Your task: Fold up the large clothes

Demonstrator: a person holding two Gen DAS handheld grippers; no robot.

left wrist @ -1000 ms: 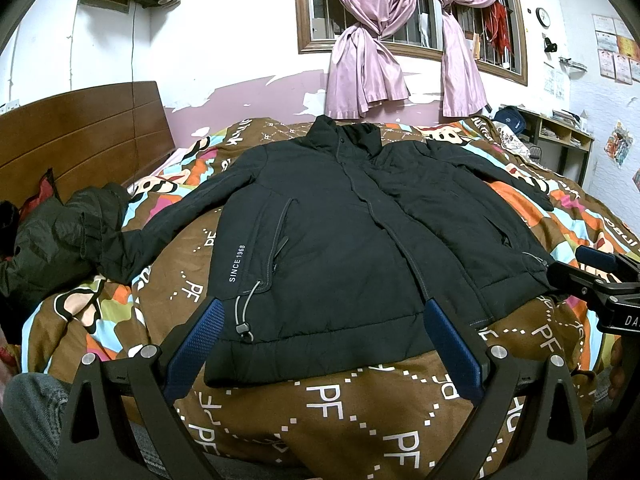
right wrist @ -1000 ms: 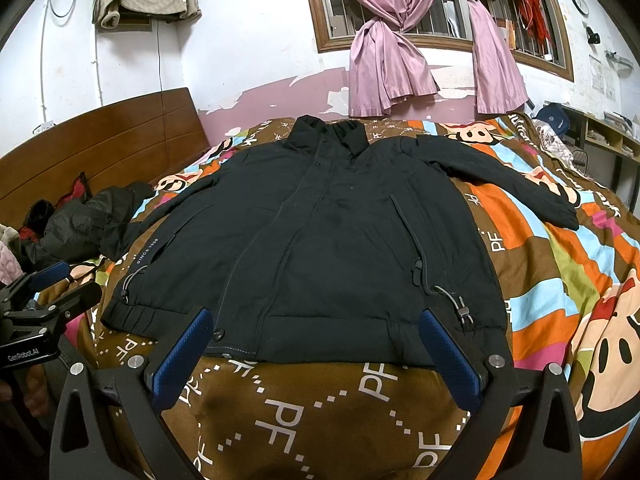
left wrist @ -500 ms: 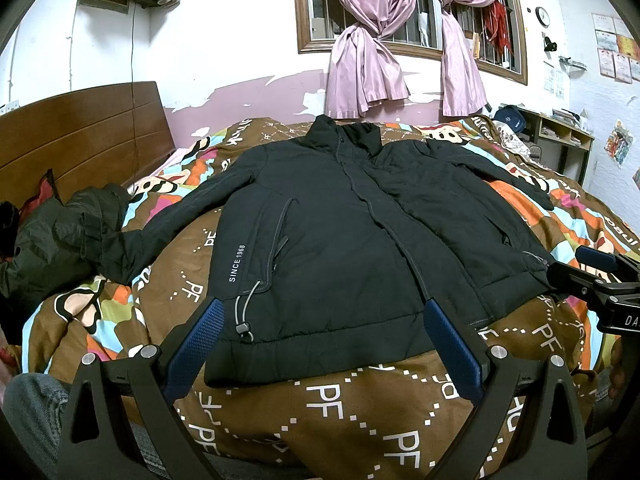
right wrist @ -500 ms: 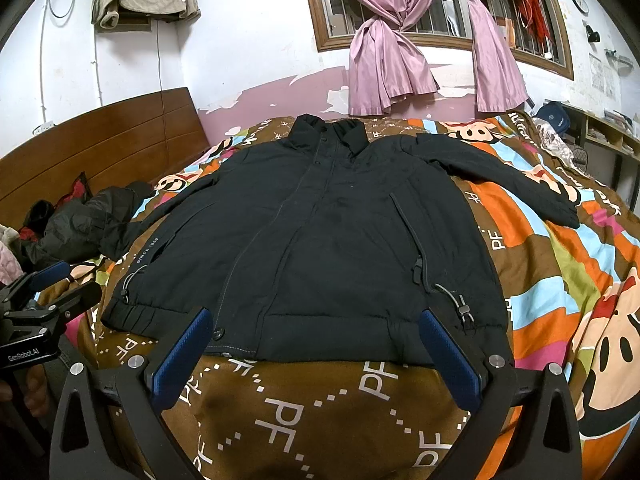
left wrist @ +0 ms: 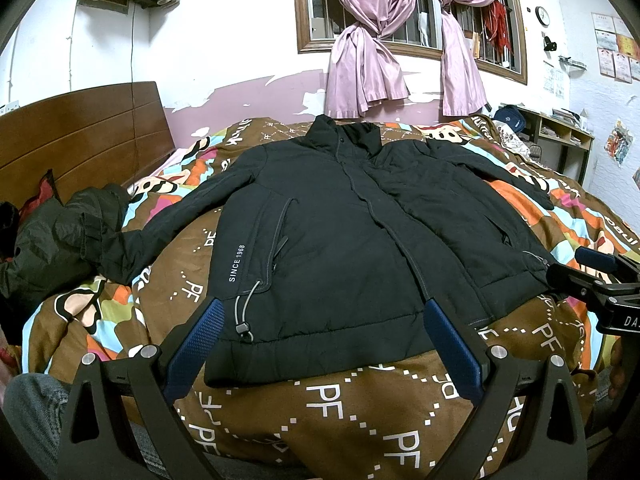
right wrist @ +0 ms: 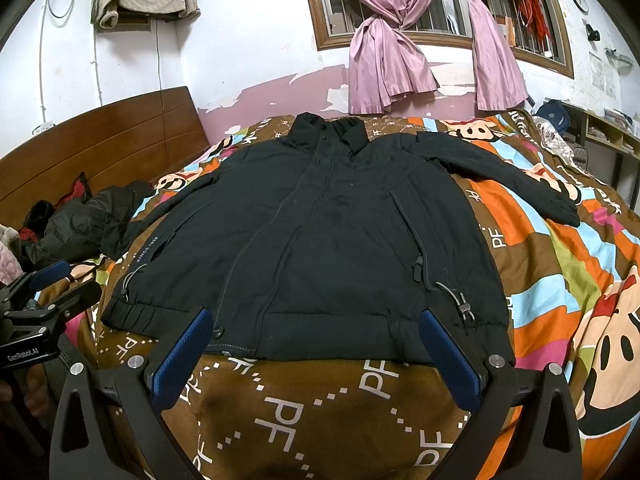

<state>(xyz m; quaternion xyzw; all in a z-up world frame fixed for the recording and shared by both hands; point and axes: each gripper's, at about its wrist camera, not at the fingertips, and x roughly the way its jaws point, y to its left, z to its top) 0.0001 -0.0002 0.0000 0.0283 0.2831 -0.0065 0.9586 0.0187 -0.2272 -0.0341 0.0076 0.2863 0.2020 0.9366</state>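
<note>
A large black jacket point(left wrist: 340, 232) lies flat, front up, on the bed, collar at the far end and both sleeves spread out; it also shows in the right wrist view point(right wrist: 328, 240). My left gripper point(left wrist: 320, 320) is open and empty, hovering just before the hem's left half. My right gripper point(right wrist: 316, 328) is open and empty, just before the hem's right half. Each gripper shows at the edge of the other's view: the right one point(left wrist: 592, 276) and the left one point(right wrist: 52, 284).
The bed has a brown and multicoloured cartoon quilt point(left wrist: 360, 404). A dark crumpled garment point(left wrist: 48, 236) lies at the left by the wooden headboard point(left wrist: 80, 136). Pink curtains point(left wrist: 364, 40) hang on the far wall. A desk point(left wrist: 560, 132) stands at the right.
</note>
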